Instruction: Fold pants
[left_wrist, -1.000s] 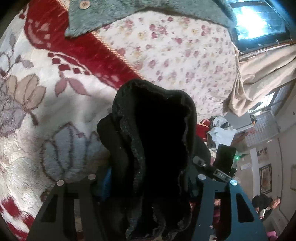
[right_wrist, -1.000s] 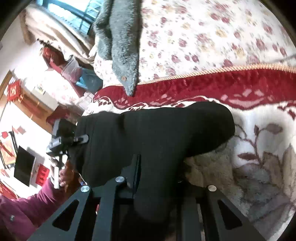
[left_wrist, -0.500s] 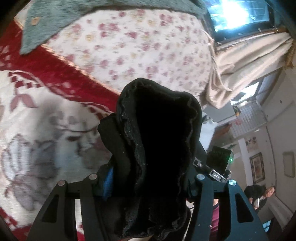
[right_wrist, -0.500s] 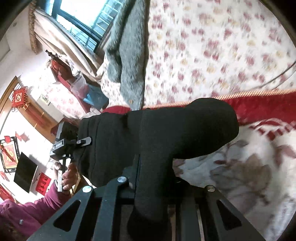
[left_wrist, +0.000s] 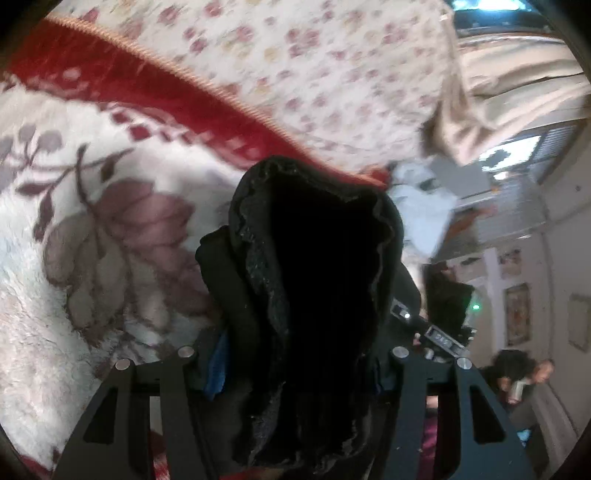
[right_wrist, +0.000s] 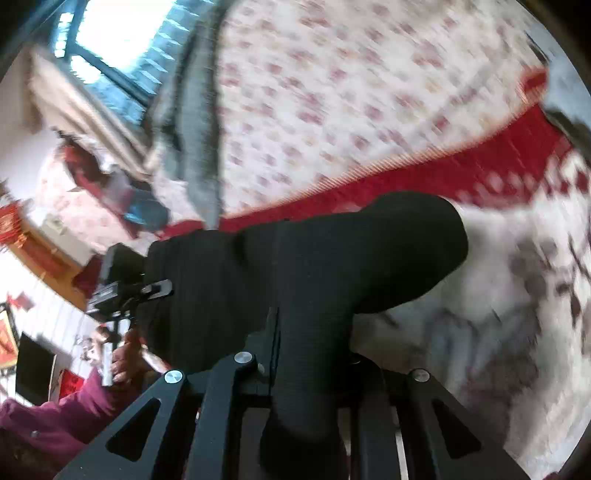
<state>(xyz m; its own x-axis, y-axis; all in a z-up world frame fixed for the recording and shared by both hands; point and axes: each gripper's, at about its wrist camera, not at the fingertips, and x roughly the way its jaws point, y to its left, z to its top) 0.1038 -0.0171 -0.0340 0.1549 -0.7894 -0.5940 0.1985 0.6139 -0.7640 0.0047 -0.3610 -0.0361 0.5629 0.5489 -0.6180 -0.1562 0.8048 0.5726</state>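
Observation:
The black pants (left_wrist: 314, 277) bunch up thickly between the fingers of my left gripper (left_wrist: 295, 354), which is shut on them and holds them above the bed. In the right wrist view the pants (right_wrist: 332, 266) stretch as a black band from my right gripper (right_wrist: 314, 365), which is shut on them, leftward to the other gripper (right_wrist: 125, 284) held in a hand. The fabric hides both sets of fingertips.
Below lies a fluffy white blanket with flower prints and a red border (left_wrist: 110, 258). Beyond it is a floral sheet (left_wrist: 314, 55) with a grey garment (right_wrist: 199, 122) on it. Curtains and a window (left_wrist: 517, 55) stand at the far side. A seated person (left_wrist: 517, 376) is in the room.
Both grippers have swung with the pants still held; the views are blurred by motion. The bed slides past and the grey garment has left the left wrist view.

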